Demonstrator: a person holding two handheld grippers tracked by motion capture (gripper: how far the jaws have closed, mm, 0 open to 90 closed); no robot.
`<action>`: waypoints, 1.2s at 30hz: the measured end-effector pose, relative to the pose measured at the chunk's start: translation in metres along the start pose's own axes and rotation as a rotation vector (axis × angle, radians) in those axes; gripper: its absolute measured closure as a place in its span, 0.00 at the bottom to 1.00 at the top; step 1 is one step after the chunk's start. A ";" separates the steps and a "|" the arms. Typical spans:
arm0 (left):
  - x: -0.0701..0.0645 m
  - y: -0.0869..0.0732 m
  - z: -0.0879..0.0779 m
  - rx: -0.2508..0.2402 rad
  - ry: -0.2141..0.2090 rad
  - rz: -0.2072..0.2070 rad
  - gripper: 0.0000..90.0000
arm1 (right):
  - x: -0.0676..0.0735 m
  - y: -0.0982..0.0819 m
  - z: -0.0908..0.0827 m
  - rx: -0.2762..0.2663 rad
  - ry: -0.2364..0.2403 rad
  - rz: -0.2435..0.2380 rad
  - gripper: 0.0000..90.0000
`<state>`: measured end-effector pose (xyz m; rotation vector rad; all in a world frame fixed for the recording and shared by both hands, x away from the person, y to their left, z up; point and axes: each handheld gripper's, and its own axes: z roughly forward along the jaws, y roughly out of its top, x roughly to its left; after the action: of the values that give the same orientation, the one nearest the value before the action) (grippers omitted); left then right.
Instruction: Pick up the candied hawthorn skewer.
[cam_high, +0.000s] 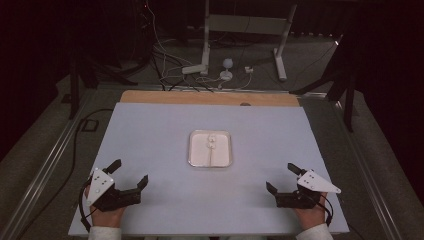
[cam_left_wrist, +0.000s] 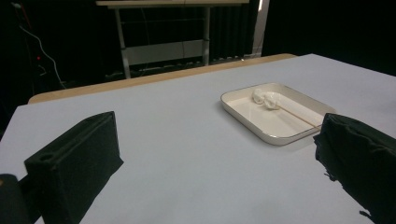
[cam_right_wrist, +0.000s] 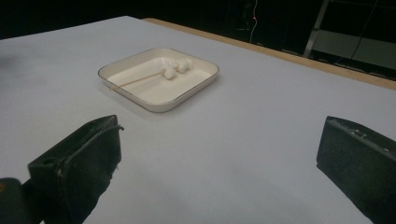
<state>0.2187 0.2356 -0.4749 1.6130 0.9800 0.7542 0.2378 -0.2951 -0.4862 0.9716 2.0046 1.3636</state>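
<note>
A shallow white square tray lies in the middle of the pale mat. It holds two or three white marshmallow-like lumps and a thin wooden skewer. My left gripper rests at the mat's near left, open and empty, well short of the tray. My right gripper rests at the near right, also open and empty. In the left gripper view the tray sits ahead to the right with the lumps at the skewer's far end. In the right gripper view the tray lies ahead to the left with the lumps and skewer.
A wooden table edge runs along the far side of the mat. Beyond it, cables, a white stand's legs and a small white round object lie on the floor. Metal rails flank the table.
</note>
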 end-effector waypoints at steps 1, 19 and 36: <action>0.000 0.000 0.000 0.000 -0.001 -0.002 0.01 | 0.000 0.000 0.000 0.003 0.000 -0.001 0.00; -0.011 0.013 0.019 0.025 -0.013 0.011 0.01 | -0.002 0.003 0.002 0.028 -0.025 0.035 0.00; -0.018 0.037 0.059 0.048 -0.083 -0.037 0.01 | -0.002 0.003 0.002 0.028 -0.037 0.036 0.00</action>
<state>0.2693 0.1885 -0.4535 1.6494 0.9720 0.6381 0.2416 -0.2947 -0.4839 1.0432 1.9928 1.3300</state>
